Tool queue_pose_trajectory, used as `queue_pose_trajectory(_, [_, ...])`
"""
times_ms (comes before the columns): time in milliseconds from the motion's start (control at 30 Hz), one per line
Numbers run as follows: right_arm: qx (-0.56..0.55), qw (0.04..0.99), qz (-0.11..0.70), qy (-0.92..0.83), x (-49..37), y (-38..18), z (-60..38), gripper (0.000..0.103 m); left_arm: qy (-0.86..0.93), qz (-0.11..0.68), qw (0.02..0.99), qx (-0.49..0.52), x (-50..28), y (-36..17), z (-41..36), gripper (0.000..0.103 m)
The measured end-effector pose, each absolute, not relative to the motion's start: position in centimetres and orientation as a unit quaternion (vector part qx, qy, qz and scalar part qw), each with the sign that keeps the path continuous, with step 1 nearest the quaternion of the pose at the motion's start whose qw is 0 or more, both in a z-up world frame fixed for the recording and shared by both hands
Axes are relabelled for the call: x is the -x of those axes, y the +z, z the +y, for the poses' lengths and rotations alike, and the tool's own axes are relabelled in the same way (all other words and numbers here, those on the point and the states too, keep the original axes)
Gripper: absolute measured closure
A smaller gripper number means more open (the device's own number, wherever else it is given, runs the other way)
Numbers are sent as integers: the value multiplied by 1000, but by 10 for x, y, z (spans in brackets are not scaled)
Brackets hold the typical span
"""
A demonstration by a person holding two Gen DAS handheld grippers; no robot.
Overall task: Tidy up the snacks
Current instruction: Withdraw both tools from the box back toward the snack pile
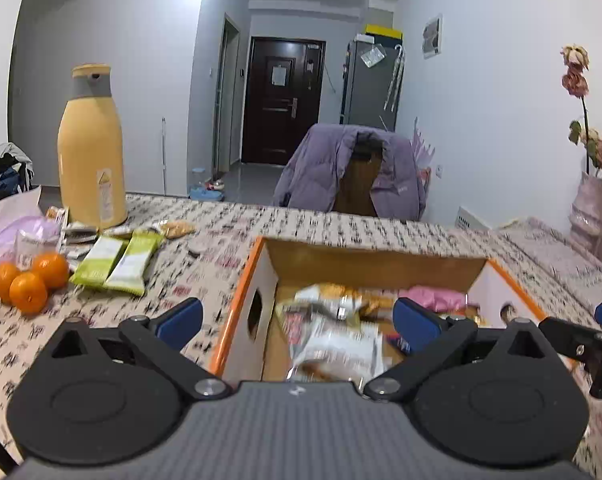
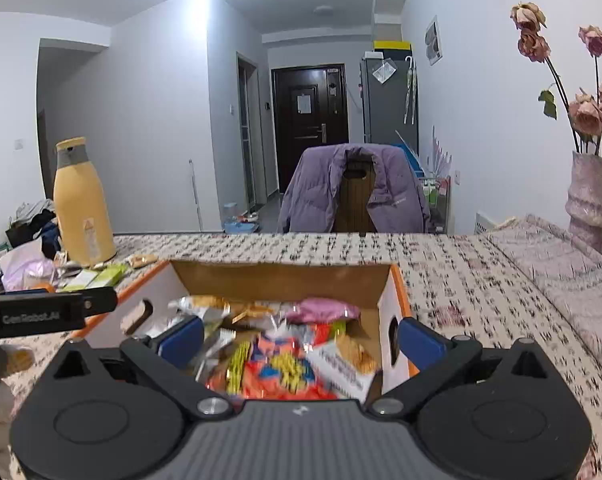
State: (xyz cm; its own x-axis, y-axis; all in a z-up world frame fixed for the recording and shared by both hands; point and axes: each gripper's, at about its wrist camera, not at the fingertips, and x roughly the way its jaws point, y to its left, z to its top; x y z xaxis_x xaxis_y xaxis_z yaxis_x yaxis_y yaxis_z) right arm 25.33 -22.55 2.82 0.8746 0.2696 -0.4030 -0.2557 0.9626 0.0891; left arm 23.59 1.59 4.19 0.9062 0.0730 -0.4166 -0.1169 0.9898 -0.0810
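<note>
An orange-edged cardboard box [image 1: 257, 264] stands on the patterned table and holds several snack packets [image 1: 337, 340]. My left gripper [image 1: 299, 318] is open and empty, straddling the box's left wall. My right gripper [image 2: 301, 336] is open and empty, over the box's right side [image 2: 401, 280] above an orange-red packet [image 2: 281, 368] and a pink packet [image 2: 321, 310]. Two green snack bars [image 1: 113, 264] and other small packets lie on the table left of the box, near three oranges [image 1: 29, 280].
A tall yellow thermos [image 1: 91, 152] stands at the table's far left beside a pale purple bag [image 1: 17, 232]. A vase of dried roses [image 2: 589, 192] stands at the far right. A chair with a purple jacket [image 1: 349, 172] is behind the table.
</note>
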Motion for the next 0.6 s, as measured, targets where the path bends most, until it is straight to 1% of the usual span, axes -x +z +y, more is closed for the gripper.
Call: queue_pose_trajectory(600, [-12, 952, 259, 163, -180, -23, -228, 0, 5, 258, 966, 20, -153, -18, 30, 0])
